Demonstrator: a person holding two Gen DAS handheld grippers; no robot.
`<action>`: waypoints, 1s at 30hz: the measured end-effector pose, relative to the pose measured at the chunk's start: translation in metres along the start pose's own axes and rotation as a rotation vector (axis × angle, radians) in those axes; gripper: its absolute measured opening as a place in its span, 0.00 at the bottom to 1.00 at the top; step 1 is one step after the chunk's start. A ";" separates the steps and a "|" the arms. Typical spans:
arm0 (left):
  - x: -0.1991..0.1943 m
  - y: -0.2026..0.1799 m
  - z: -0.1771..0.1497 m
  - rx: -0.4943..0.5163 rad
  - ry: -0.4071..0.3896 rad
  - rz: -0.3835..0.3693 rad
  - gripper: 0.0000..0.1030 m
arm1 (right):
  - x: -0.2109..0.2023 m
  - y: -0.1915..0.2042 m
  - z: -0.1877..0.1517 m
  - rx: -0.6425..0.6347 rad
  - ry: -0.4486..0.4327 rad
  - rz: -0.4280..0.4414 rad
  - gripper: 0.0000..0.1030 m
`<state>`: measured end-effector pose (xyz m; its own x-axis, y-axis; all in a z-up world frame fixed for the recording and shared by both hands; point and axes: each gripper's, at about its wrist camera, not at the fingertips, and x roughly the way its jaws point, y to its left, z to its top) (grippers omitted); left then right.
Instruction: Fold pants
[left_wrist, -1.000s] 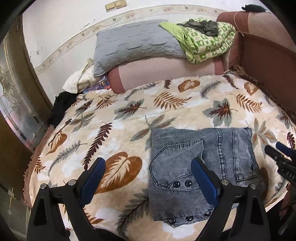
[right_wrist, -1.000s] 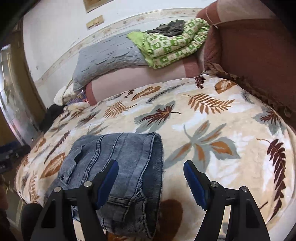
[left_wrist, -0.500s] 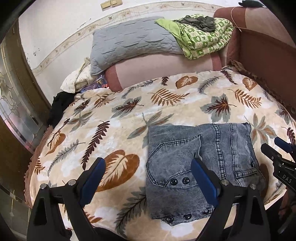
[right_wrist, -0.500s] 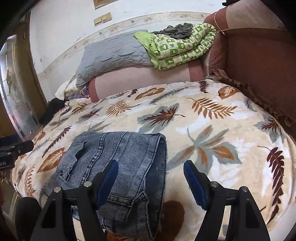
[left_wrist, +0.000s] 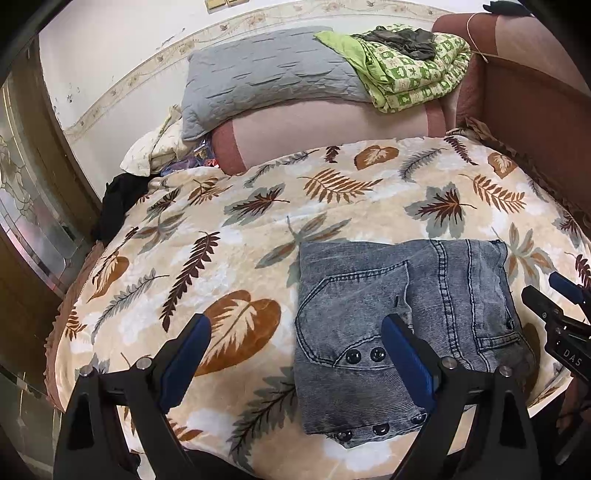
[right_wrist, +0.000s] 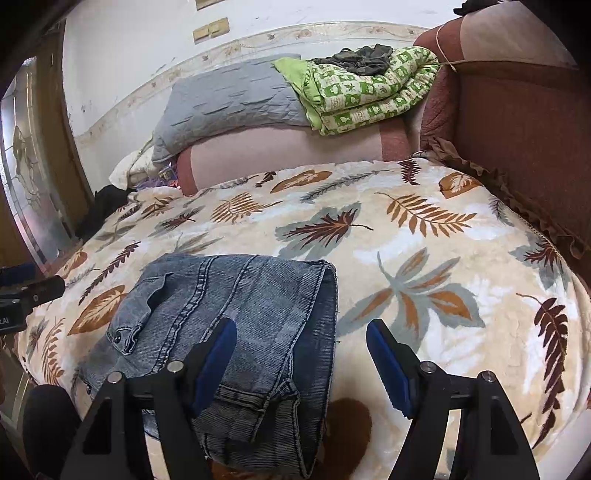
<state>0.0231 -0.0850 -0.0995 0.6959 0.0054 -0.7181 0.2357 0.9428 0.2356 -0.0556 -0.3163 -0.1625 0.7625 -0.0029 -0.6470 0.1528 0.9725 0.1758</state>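
The pants (left_wrist: 402, 332) lie on the bed, on the leaf-print blanket (left_wrist: 229, 236) near its front edge, already folded into a compact grey denim rectangle with a pocket and dark buttons on top. I hold my left tongs (left_wrist: 295, 349) above them, wide open and gripping nothing; one finger hangs over the pocket, the other over bare blanket. My right tongs (right_wrist: 301, 349) are open and empty too, straddling the right edge of the bundle, where the layers stack and a hem curls out at the near corner.

I judge the folding to be nearly or fully finished: the legs are doubled up and the shape is tidy. What is left, if anything, is one more fold across, or a squaring of that loose near corner. For that I would lower the right tongs onto the stacked edge, pinch all layers together, and carry them over towards the left while the left tongs pin the far side down.
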 end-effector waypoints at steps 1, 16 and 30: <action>0.001 0.000 0.000 0.000 0.001 0.000 0.91 | 0.001 0.000 0.000 -0.002 0.002 0.000 0.74; 0.005 0.011 -0.004 -0.030 0.010 0.001 0.91 | 0.008 0.009 -0.001 -0.021 0.023 0.003 0.74; 0.015 0.034 -0.017 -0.074 0.042 0.011 0.91 | 0.016 0.041 -0.004 -0.082 0.037 0.025 0.74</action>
<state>0.0303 -0.0471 -0.1138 0.6685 0.0286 -0.7432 0.1763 0.9647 0.1957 -0.0392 -0.2752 -0.1685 0.7412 0.0289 -0.6706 0.0805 0.9880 0.1316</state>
